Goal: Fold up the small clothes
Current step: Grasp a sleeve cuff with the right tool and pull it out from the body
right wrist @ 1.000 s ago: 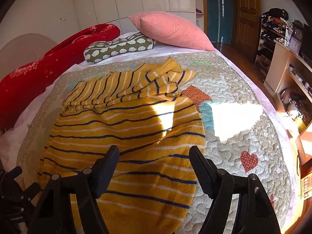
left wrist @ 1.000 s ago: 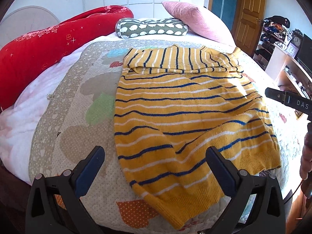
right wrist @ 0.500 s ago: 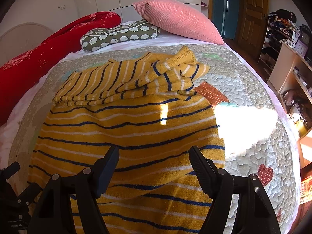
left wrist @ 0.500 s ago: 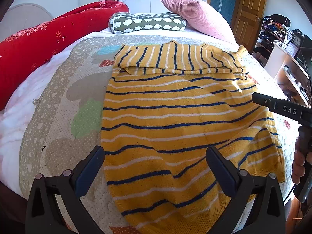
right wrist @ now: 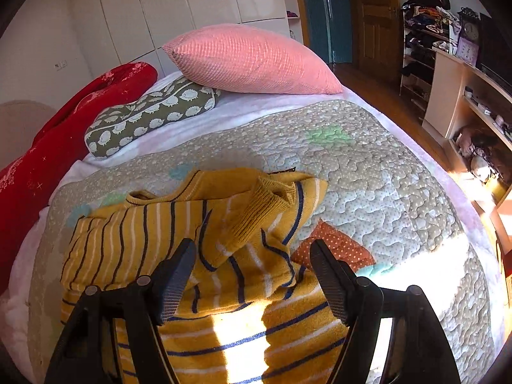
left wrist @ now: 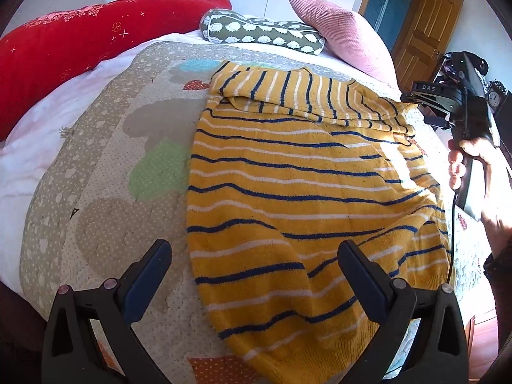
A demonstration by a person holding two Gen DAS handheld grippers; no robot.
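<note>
Right now you are holding the left tongs (left wrist: 254, 262) wide apart and empty above the near hem of the yellow striped sweater (left wrist: 307, 198), which is lying flat on the quilt (left wrist: 105, 172) covering the bed. Its sleeves (right wrist: 179, 224) are lying folded across the chest at the far end, toward the pillows. Your right tongs (right wrist: 252, 272) are also spread apart, gripping nothing, and are hovering over the folded sleeve cuff (right wrist: 256, 214) near the sweater's right shoulder. From the left wrist view, your right hand (left wrist: 470, 160) is gripping the handle of the right tool at the sweater's far right edge. A red bolster (left wrist: 80, 41), a green patterned cushion (left wrist: 262, 32) and a pink pillow (right wrist: 252, 60) are resting along the head of the bed, well apart from the sweater.
</note>
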